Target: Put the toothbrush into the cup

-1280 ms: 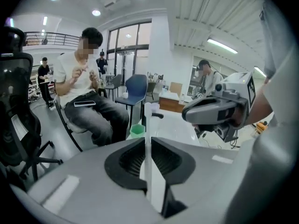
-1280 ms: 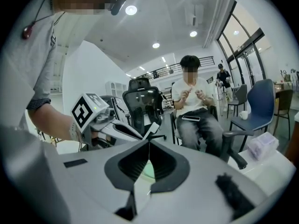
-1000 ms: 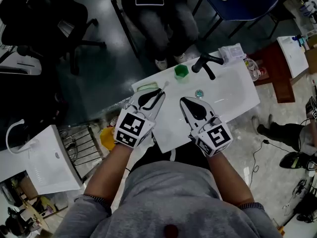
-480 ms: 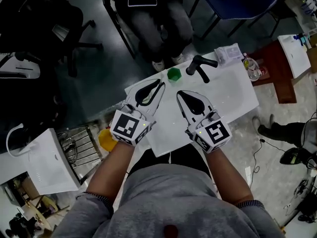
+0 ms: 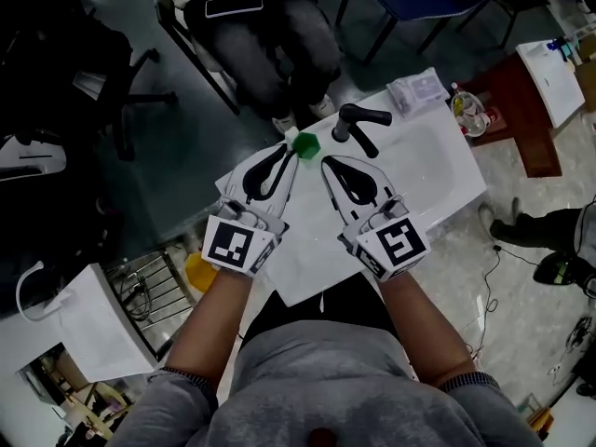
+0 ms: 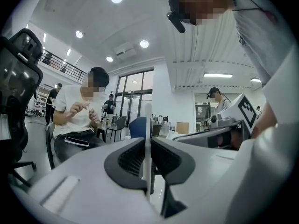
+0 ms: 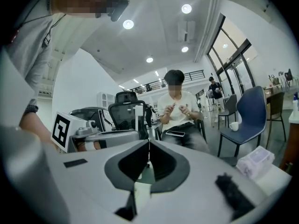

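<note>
In the head view a small green cup (image 5: 305, 144) stands near the far edge of the white table (image 5: 438, 170). My left gripper (image 5: 291, 149) is shut on a thin white toothbrush (image 5: 290, 135), whose tip shows just left of the cup. The left gripper view shows the toothbrush (image 6: 147, 139) upright, pinched between the dark pads of the left gripper (image 6: 148, 146). My right gripper (image 5: 325, 162) sits just right of the cup with its jaws together and nothing in them. In the right gripper view the right gripper (image 7: 148, 149) has the toothbrush (image 7: 138, 115) to its left.
A black tap-like fixture (image 5: 358, 124) rises from the table just right of the cup. Further right lie a tissue pack (image 5: 416, 89) and a bottle (image 5: 466, 110). A seated person (image 5: 270, 26) is beyond the far edge. A dark brown stand (image 5: 507, 124) is on the right.
Both grippers have moved forward across the table toward the green cup. The toothbrush tip, earlier well short of the cup, now sits right beside it.
</note>
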A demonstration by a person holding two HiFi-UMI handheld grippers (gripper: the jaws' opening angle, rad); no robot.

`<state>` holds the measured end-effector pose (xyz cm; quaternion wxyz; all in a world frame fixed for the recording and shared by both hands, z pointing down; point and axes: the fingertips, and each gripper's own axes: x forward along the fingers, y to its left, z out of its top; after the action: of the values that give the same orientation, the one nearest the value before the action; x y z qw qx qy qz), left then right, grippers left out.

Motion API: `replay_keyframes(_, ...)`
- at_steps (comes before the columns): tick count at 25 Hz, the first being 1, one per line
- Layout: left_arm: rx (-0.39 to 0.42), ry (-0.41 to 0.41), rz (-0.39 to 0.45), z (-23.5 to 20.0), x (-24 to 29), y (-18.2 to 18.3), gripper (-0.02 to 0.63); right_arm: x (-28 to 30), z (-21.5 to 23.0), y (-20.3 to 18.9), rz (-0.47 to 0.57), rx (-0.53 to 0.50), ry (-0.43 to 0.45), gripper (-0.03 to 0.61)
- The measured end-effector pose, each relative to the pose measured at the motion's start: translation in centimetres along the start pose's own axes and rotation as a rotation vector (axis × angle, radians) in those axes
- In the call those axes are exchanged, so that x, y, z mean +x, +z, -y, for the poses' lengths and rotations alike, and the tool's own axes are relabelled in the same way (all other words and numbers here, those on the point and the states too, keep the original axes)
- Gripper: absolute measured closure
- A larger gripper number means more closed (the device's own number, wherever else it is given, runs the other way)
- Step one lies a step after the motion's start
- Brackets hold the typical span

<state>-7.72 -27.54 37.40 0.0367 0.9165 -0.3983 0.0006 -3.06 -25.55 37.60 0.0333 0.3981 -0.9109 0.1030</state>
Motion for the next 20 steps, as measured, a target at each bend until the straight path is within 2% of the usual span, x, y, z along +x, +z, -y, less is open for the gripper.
replay_keyframes(7,0.003,-0.042,0.026,0.5,2.2,-1.3,0.569,1.3,1.7,-1.0,0.006,-0.004,-0.034,0.563)
replay_keyframes(20,-0.038,-0.023,0.041,-1.7,4.3,-4.5,0.568,2.7,5.2,-3.6,-0.001,0.029,-0.067,0.563)
